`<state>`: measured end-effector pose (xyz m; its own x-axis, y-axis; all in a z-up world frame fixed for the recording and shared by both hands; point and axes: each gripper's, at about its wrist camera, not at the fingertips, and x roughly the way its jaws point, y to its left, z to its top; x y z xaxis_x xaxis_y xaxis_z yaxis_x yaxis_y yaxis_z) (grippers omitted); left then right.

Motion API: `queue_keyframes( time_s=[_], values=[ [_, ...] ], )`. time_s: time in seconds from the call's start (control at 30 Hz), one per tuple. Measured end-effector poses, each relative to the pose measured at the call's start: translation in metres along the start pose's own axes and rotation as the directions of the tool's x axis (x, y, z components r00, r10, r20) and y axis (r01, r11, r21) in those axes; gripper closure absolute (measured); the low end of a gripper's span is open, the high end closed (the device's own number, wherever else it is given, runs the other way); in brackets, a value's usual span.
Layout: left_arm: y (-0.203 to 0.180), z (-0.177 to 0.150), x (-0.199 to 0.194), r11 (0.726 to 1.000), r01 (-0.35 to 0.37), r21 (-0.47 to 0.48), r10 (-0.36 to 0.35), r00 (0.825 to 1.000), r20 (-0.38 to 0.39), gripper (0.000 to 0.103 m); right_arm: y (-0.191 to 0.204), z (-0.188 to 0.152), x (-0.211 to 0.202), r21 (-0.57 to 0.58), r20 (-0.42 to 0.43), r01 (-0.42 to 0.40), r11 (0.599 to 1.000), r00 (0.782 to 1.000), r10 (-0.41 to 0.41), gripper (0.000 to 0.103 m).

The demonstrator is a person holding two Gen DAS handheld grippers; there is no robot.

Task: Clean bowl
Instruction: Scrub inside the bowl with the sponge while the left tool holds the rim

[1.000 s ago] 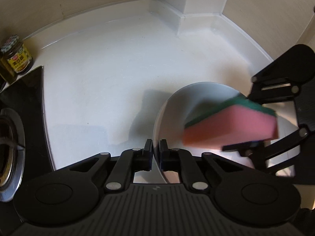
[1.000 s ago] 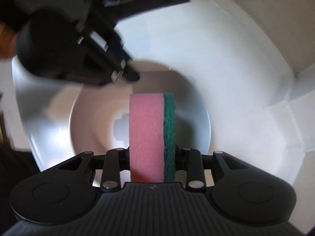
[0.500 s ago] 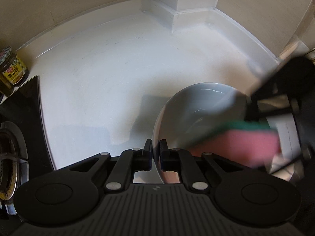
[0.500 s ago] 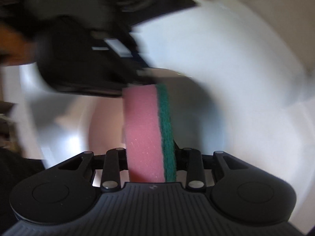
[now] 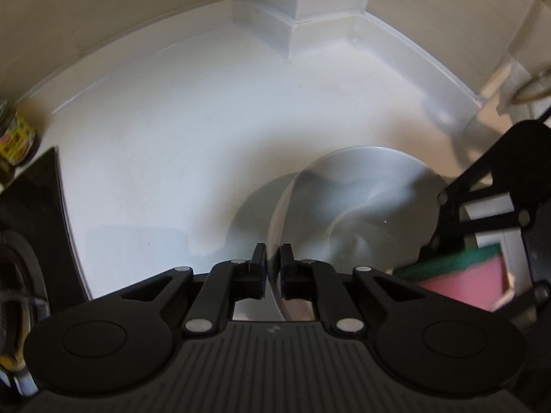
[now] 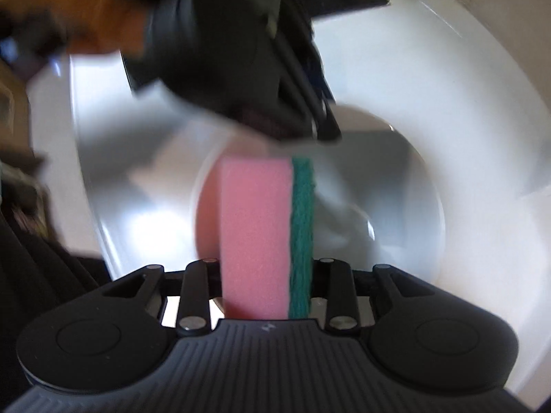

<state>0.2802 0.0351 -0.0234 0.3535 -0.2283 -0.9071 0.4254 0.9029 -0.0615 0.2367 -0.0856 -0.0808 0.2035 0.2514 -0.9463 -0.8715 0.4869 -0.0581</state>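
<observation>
Item, far left at 9 o'clock of the left wrist view: a jar (image 5: pixel 12 137) with a yellow label, standing on the white desk (image 5: pixel 179 158) at the back corner of a black stove top (image 5: pixel 34 213); the label carries print, too blurred and cropped to read. Item, 6 o'clock: the left claw (image 5: pixel 273 270), closed tight on the near rim of the white bowl (image 5: pixel 361 213), which stands tipped on the desk with its hollow facing 3 o'clock. Item, 4 o'clock: the right claw (image 5: pixel 482 261), pinching a pink sponge (image 5: pixel 465 282) with a green scouring face, held at the bowl's lower right rim. In the right wrist view the same sponge (image 6: pixel 265 234) stands on end between the fingers of the right claw (image 6: pixel 265 275), green face toward 3 o'clock, its far end pointed into the bowl (image 6: pixel 378 213); the left claw (image 6: pixel 316 127) clamps the rim at 12 o'clock; this frame is blurred. Judgement: scrubbing is under way. To do it well, keep the rim grip firm so the bowl cannot spin or slip, press the sponge flat to the wall, and sweep round from base to rim, turning the green face inward for stuck residue. No brand name is legible anywhere; a small embossed mark on each claw body cannot be made out.
</observation>
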Motion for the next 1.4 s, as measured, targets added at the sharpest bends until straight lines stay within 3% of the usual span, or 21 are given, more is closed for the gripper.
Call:
queue_keyframes(
  time_s=[0.1,0.2,0.4,0.53,0.6,0.7,0.8,0.87,0.93,1.1,1.23,1.27,1.3,1.4],
  values=[
    [-0.002,-0.012,-0.006,0.994,-0.017,-0.106,0.017,1.0,-0.007,0.097,-0.01,-0.006,0.011,0.063,-0.021,0.075,0.995,0.997,-0.074,0.076],
    [-0.003,-0.026,-0.012,0.981,-0.021,-0.192,0.021,1.0,0.001,0.096,-0.015,-0.013,0.008,0.098,-0.01,0.082,0.992,0.997,-0.081,0.076],
    [-0.008,-0.022,-0.011,0.996,-0.038,-0.086,0.041,0.999,0.032,0.098,-0.019,-0.02,0.004,0.082,-0.015,0.055,0.995,0.998,-0.054,0.075],
    [-0.003,-0.013,-0.006,0.999,-0.009,-0.051,0.011,0.999,0.034,0.098,-0.017,-0.022,-0.004,0.044,-0.023,-0.039,0.998,0.999,0.04,0.075],
    [-0.003,-0.014,-0.006,0.999,-0.01,-0.049,0.012,0.999,0.037,0.098,-0.02,-0.028,-0.01,0.052,-0.015,-0.036,0.998,0.999,0.036,0.075],
    [-0.005,-0.017,-0.007,0.999,-0.015,-0.036,0.017,0.999,0.038,0.098,-0.028,-0.04,-0.02,0.069,0.008,-0.021,0.997,1.0,0.02,0.065],
    [-0.003,-0.015,-0.006,0.999,-0.014,-0.034,0.016,0.999,0.035,0.098,-0.028,-0.053,-0.045,0.089,0.035,-0.007,0.996,0.999,0.004,0.064],
    [-0.004,-0.012,-0.003,0.999,-0.016,-0.034,0.017,0.999,0.037,0.098,-0.022,-0.039,-0.065,0.11,0.066,-0.012,0.994,0.998,0.005,0.064],
    [-0.005,-0.01,0.001,0.999,-0.017,-0.036,0.018,0.999,0.039,0.098,-0.042,-0.025,-0.061,0.136,0.093,-0.02,0.99,0.996,0.007,0.065],
    [-0.004,-0.009,0.0,1.0,-0.012,-0.027,0.013,0.999,0.045,0.098,-0.045,-0.026,-0.059,0.19,0.153,-0.053,0.98,0.988,0.023,0.066],
    [-0.006,-0.009,0.0,1.0,-0.019,-0.02,0.02,0.999,0.049,0.098,-0.038,-0.019,-0.029,0.25,0.167,-0.079,0.965,0.985,0.037,0.066],
    [-0.007,-0.008,0.0,1.0,-0.021,-0.018,0.022,0.998,0.05,0.098,-0.036,-0.017,-0.027,0.257,0.173,-0.073,0.964,0.985,0.029,0.067],
    [-0.007,-0.008,0.001,1.0,-0.023,-0.014,0.023,0.998,0.052,0.098,-0.035,-0.015,-0.025,0.264,0.178,-0.067,0.962,0.984,0.02,0.075],
    [-0.01,-0.006,0.002,0.999,-0.026,0.019,0.025,0.998,0.05,0.098,-0.026,-0.009,-0.018,0.26,0.185,-0.023,0.965,0.982,-0.027,0.076]
  ],
)
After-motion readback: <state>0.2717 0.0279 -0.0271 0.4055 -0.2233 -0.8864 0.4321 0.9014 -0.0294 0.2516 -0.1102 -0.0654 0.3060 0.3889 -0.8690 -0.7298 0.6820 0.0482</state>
